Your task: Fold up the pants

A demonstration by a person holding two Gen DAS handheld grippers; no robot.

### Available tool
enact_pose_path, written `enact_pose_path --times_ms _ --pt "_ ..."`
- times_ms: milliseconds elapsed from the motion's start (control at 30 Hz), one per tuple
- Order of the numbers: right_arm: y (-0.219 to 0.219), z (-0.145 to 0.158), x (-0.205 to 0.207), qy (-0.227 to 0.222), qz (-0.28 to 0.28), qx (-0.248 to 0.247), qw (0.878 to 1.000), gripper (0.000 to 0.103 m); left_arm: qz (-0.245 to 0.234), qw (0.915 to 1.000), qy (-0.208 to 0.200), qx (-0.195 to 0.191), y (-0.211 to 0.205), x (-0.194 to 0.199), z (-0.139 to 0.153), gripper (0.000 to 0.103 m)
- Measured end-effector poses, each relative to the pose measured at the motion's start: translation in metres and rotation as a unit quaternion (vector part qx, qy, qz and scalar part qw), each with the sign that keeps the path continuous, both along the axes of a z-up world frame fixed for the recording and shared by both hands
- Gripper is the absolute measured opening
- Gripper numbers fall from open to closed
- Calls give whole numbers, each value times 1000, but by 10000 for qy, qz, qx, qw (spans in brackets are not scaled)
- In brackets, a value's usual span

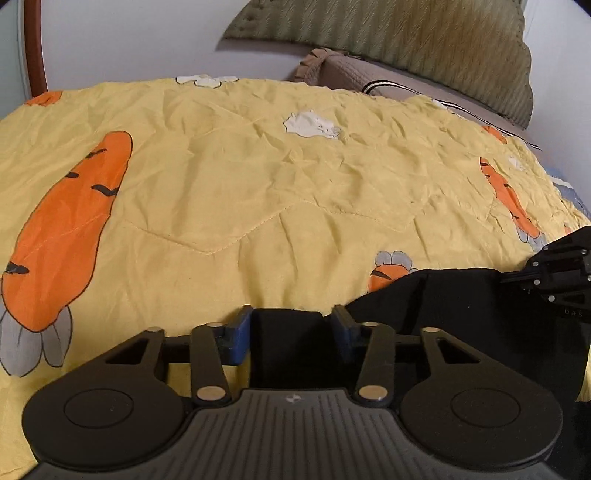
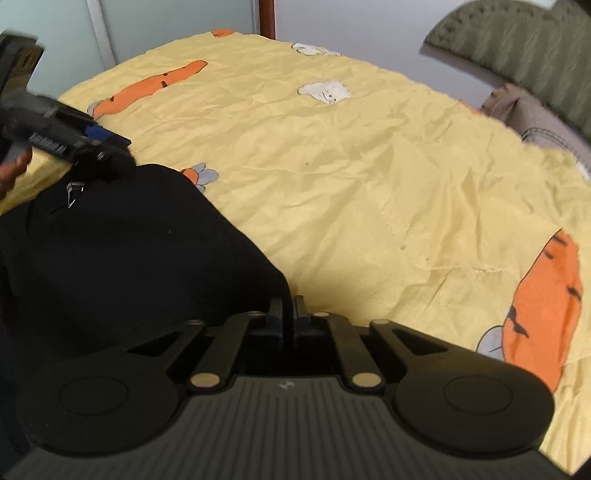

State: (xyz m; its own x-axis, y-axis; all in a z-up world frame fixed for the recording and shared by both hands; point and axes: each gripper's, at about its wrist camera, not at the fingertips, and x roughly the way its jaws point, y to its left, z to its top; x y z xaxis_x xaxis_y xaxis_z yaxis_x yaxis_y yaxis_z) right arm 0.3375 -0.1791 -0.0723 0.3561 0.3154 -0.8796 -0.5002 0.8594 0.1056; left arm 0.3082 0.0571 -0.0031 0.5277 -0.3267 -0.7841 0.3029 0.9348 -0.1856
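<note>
Right gripper (image 2: pixel 289 310) clamped on a black fold of the pants (image 2: pixel 122 251), fingers nearly touching. Left gripper (image 1: pixel 291 328) has jaws apart, pants cloth sitting between the blue pads (image 1: pixel 236 338), not pinched. Pants lie bunched at the near edge of the yellow quilt (image 1: pixel 258 177) with carrot print; green pillow (image 1: pixel 424 33) at far edge

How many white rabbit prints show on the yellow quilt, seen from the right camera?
2: one white rabbit print at the yellow quilt's far edge, another slightly nearer; black pants may hide more.
</note>
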Motion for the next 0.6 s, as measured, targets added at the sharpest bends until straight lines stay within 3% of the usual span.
enact_pose_path --times_ms 67,267,600 --pt "6 2 -7 -124 12 -141 9998 5 59 9999 -82 59 2 -5 3 33" --pt "26 22 -35 -896 1 -667 9937 4 230 9985 -377 -328 13 -27 25 30" --pt "57 74 -116 -2231 -43 -1310 9659 4 161 9918 -1079 -671 30 -118 68 29"
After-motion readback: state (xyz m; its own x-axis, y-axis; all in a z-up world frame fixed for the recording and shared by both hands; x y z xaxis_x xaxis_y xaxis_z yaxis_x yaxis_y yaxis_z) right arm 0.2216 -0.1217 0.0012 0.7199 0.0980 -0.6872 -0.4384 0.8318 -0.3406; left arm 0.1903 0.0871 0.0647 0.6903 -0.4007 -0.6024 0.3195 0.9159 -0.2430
